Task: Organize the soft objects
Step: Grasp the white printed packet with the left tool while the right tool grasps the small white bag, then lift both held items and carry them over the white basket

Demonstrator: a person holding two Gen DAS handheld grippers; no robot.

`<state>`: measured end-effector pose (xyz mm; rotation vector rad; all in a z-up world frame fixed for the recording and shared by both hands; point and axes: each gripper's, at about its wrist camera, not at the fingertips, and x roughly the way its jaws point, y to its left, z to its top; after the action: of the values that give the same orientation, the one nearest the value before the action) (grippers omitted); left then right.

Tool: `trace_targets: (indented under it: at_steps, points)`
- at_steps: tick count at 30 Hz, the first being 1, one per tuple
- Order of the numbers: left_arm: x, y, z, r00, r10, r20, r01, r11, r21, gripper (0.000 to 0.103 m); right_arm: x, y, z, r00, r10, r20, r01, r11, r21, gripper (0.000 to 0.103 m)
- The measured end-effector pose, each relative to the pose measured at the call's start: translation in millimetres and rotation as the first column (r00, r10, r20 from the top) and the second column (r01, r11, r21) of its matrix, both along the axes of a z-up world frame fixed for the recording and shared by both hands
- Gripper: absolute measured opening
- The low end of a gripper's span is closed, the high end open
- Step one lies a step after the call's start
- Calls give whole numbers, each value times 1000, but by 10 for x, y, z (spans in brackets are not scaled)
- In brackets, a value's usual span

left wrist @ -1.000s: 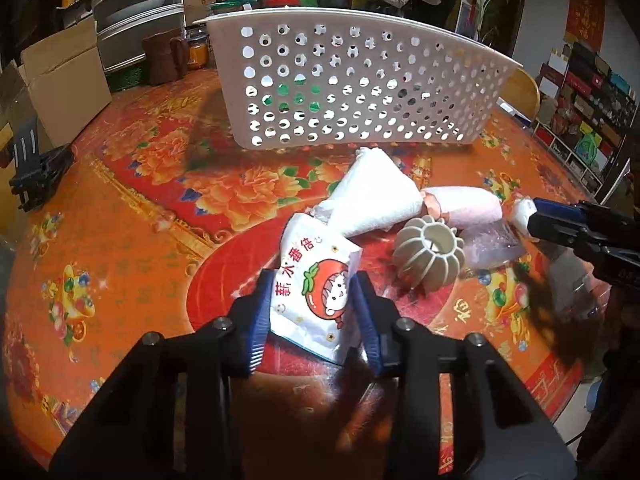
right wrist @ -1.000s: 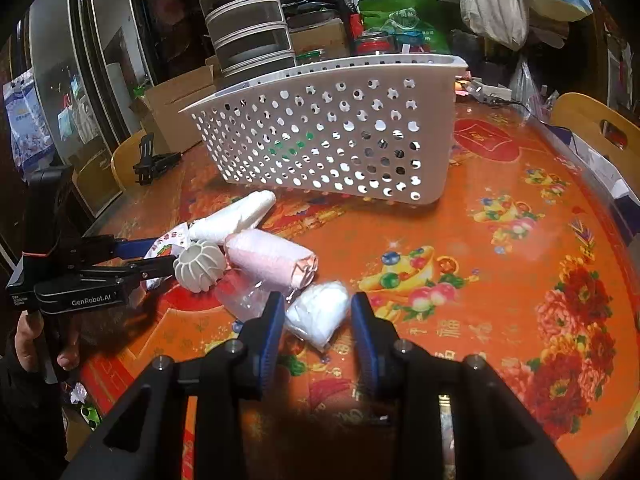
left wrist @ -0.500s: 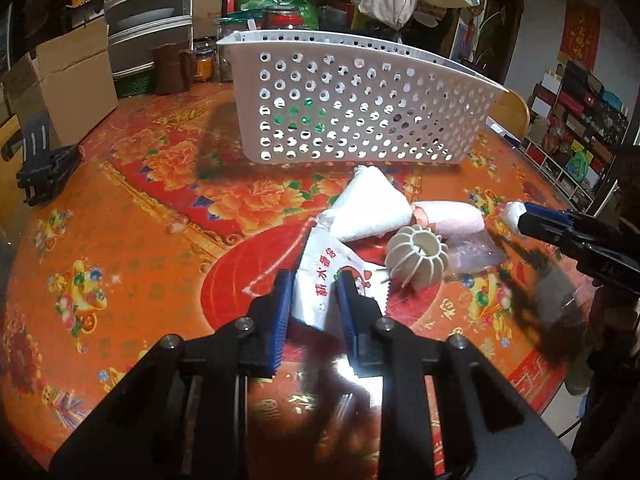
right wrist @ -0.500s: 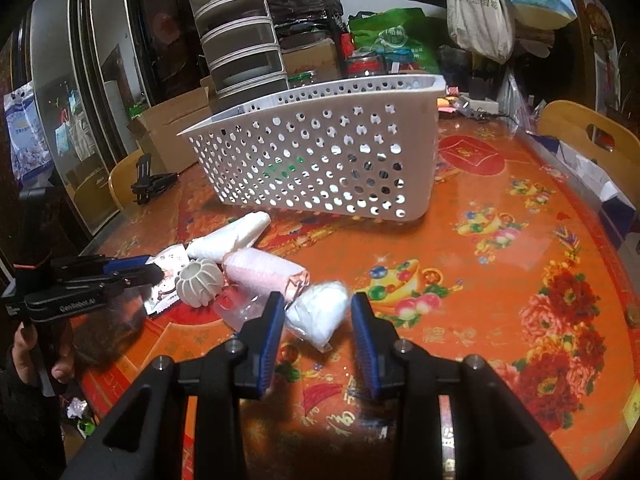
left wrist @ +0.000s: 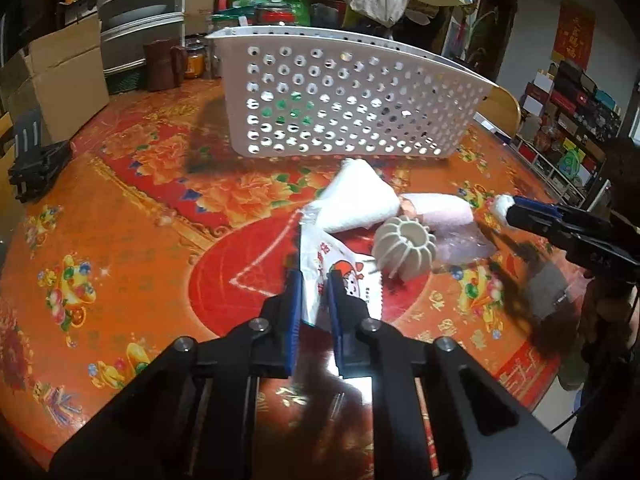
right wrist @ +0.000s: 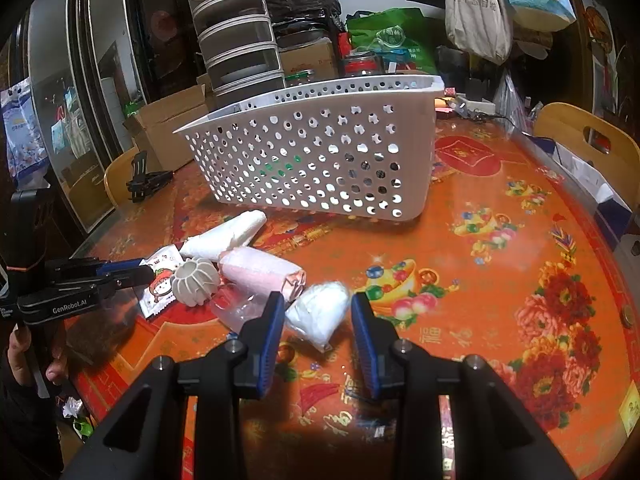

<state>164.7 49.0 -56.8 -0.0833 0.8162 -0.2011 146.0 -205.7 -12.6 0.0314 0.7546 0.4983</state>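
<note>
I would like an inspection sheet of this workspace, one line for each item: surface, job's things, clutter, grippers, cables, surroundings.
Surface: table under an orange and red flowered cover.
Job's things: white perforated basket; snack packet, white towel roll, pink roll, white bundle, ribbed ball lying before it.
Clutter: clear plastic wrap.
Grippers: left gripper has just been closing, pinching the snack packet; right gripper straddles the white bundle, pads apart from it.
Cables: nothing seen.
Surroundings: cardboard boxes, stacked drawers, wooden chair.

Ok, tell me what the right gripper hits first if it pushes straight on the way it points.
Most likely the white plastic-wrapped bundle, which already lies between the open jaws of the right gripper. Past it the line runs over bare tablecloth toward the white perforated basket, though depth is hard to judge through the fisheye.
</note>
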Motion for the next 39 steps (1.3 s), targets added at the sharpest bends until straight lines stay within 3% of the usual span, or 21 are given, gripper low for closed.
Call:
trace_targets:
  at_steps: [2, 15, 30, 39]
  points:
    - [-10, -27, 15, 1000, -7, 4, 7, 1000, -6, 6, -2, -7, -2, 1000, -1, 0, 1, 1000, 5, 34]
    - [-168, -102, 271, 997, -2, 73, 2, 1000, -1, 4, -50, -52, 61, 1000, -5, 15, 5, 1000, 19, 34]
    - [-329, 49, 672, 986, 34, 163, -30, 999, -27, 4, -114, -33, 446, 997, 9, 77, -9, 1000, 4, 34]
    - [-282, 100, 1138, 971, 39, 237, -30, 999, -44, 4, 14, 52, 812, 992, 32, 123, -27, 999, -41, 34]
